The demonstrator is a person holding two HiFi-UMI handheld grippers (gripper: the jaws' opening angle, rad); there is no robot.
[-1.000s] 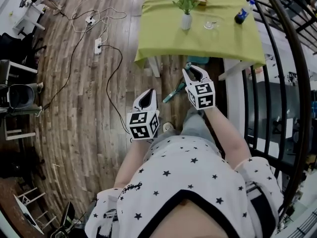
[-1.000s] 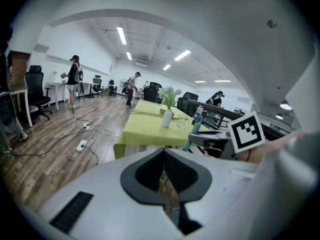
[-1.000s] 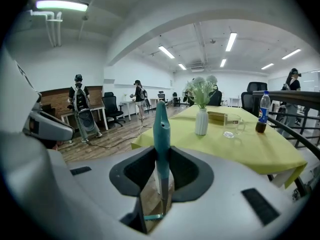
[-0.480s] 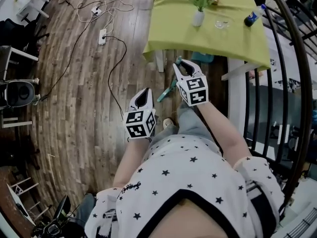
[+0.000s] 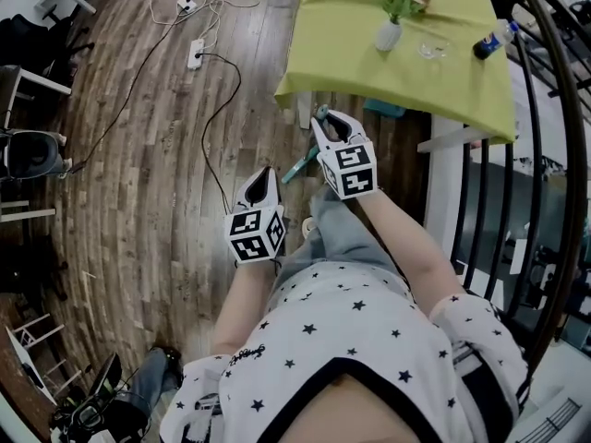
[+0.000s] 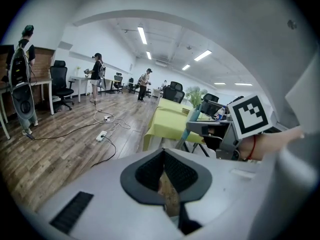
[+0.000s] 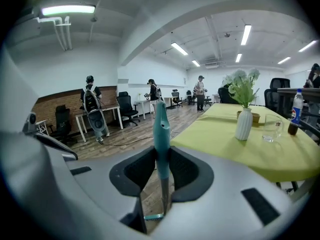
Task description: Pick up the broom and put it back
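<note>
Head view, looking steeply down: a person in a white top printed with dark stars stands on a wood-plank floor point(image 5: 138, 183), holding a gripper in each hand. The right gripper point(image 5: 323, 118) reaches forward, close to the near edge of a table point(image 5: 351, 72) draped in yellow-green cloth. From its jaws the teal handle of the broom point(image 5: 297, 165) slants down and to the left. Only the handle shows; the brush end cannot be made out.

In the right gripper view, both dark pads of the right gripper point(image 7: 161, 156) press on the broom point(image 7: 161, 129) handle, which stands upright between them with its rounded tip rising above the jaws. On the table beyond sit a white vase point(image 7: 244, 124) of flowers, a clear glass point(image 7: 270, 130) and a bottle point(image 7: 295, 115).

The left gripper point(image 5: 264, 173) hangs lower and nearer the body, left of the broom and apart from it. In the left gripper view, the left gripper point(image 6: 163, 154) has its jaws closed tip to tip with nothing between them.

A white power strip point(image 5: 196, 55) and dark cables lie on the floor to the left of the table. A black railing point(image 5: 545, 155) curves along the right side.
</note>
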